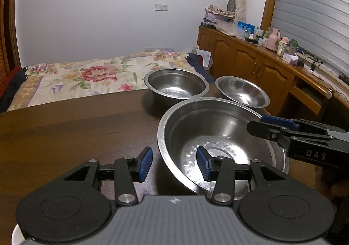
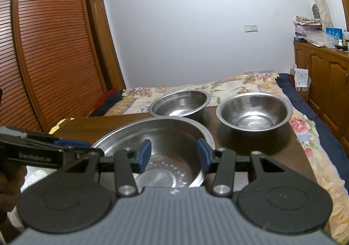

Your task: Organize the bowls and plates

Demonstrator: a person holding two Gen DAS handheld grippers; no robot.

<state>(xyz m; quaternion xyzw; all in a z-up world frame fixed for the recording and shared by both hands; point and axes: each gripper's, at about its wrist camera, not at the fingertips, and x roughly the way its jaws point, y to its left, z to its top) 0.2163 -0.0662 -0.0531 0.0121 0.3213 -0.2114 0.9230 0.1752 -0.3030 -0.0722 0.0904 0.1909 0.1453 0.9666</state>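
Note:
Three steel bowls stand on a dark wooden table (image 1: 65, 136). The large bowl (image 1: 218, 136) is nearest; it also shows in the right wrist view (image 2: 170, 136). A medium bowl (image 1: 176, 83) (image 2: 181, 103) stands behind it, and a smaller flared bowl (image 1: 242, 92) (image 2: 254, 112) to the right. My left gripper (image 1: 174, 164) is open, straddling the large bowl's left rim. My right gripper (image 2: 174, 155) is open, its jaws straddling the bowl's right rim; it also shows in the left wrist view (image 1: 261, 125).
A bed with a floral cover (image 1: 87, 79) lies beyond the table. A wooden sideboard (image 1: 250, 59) cluttered with bottles runs along the right wall. A slatted wooden wardrobe (image 2: 43, 48) stands at the left. A white object (image 1: 16, 234) shows below my left gripper.

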